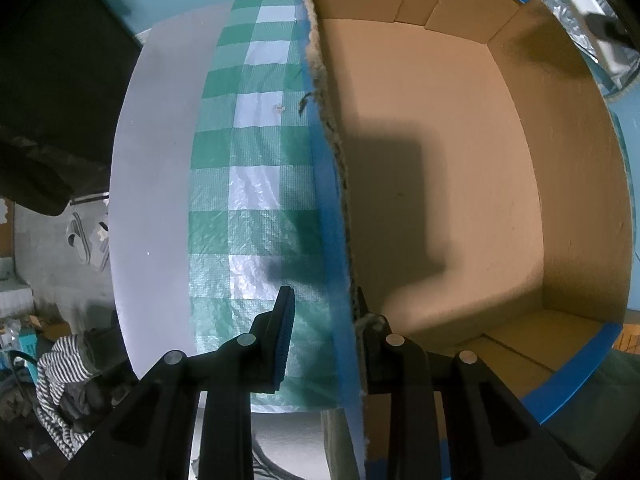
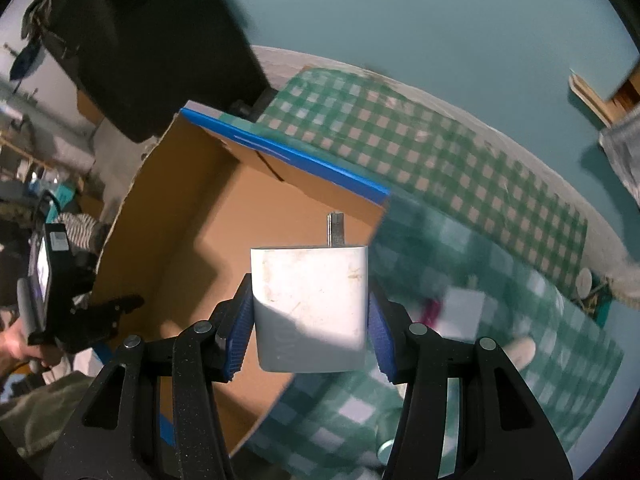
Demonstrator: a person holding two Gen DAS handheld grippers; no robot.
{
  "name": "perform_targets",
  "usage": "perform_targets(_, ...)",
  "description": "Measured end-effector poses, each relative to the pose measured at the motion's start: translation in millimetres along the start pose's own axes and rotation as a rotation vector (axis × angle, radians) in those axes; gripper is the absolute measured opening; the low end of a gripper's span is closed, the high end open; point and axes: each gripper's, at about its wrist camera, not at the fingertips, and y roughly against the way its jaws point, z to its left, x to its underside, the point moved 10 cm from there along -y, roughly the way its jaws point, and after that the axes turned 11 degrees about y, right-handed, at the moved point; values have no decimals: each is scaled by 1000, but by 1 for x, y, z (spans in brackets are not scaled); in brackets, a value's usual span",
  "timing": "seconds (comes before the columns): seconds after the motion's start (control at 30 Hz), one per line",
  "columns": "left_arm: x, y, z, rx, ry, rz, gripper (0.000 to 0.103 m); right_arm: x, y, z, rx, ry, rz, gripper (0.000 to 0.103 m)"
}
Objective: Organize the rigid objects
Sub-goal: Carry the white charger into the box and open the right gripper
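My right gripper (image 2: pixel 310 304) is shut on a white plug adapter (image 2: pixel 310 304) with a metal prong (image 2: pixel 335 229) pointing forward. It holds the adapter in the air over the near right edge of an open cardboard box (image 2: pixel 224 216) with blue tape on its rim. My left gripper (image 1: pixel 322 312) straddles the torn left wall of the same box (image 1: pixel 432 152), one finger (image 1: pixel 282 332) outside and one inside. Its jaws stand apart with the wall between them; whether they pinch it is unclear. The box interior shows only bare cardboard.
A green-and-white checked cloth (image 2: pixel 440 160) covers the white table (image 1: pixel 160 184). Blurred small items, one white and pink (image 2: pixel 452 308), lie on the cloth to the right. A black chair back (image 2: pixel 152 40) stands behind the box. Clothes and clutter (image 1: pixel 68 368) lie on the floor.
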Motion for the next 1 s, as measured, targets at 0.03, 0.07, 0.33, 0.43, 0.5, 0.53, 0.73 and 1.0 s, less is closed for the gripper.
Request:
perform_targets(0.03, 1, -1, 1, -2, -4, 1, 27, -2, -2, 2, -1, 6, 1, 52)
perform_targets(0.07, 2, -1, 1, -3, -8, 2, 27, -6, -7, 4, -2, 15, 8, 52)
perform_targets(0.33, 7, 1, -10, 5, -31, -1, 27, -12, -44, 19, 1, 81, 77, 52)
perform_targets(0.43, 9, 0, -10, 2, -41, 5, 27, -12, -57, 23, 3, 101, 103, 52)
perform_targets(0.5, 8, -1, -8, -2, -40, 10, 27, -11, -66, 23, 14, 111, 124, 52)
perform_targets(0.53, 8, -2, -8, -3, -38, 13, 27, -10, -69, 23, 13, 111, 132, 52)
perform_targets(0.73, 4, -2, -10, -5, -40, 11, 27, -15, -72, 23, 21, 112, 129, 52)
perform_targets(1.0, 5, -3, -13, -3, -32, 6, 27, -21, -63, 14, 45, 96, 118, 52)
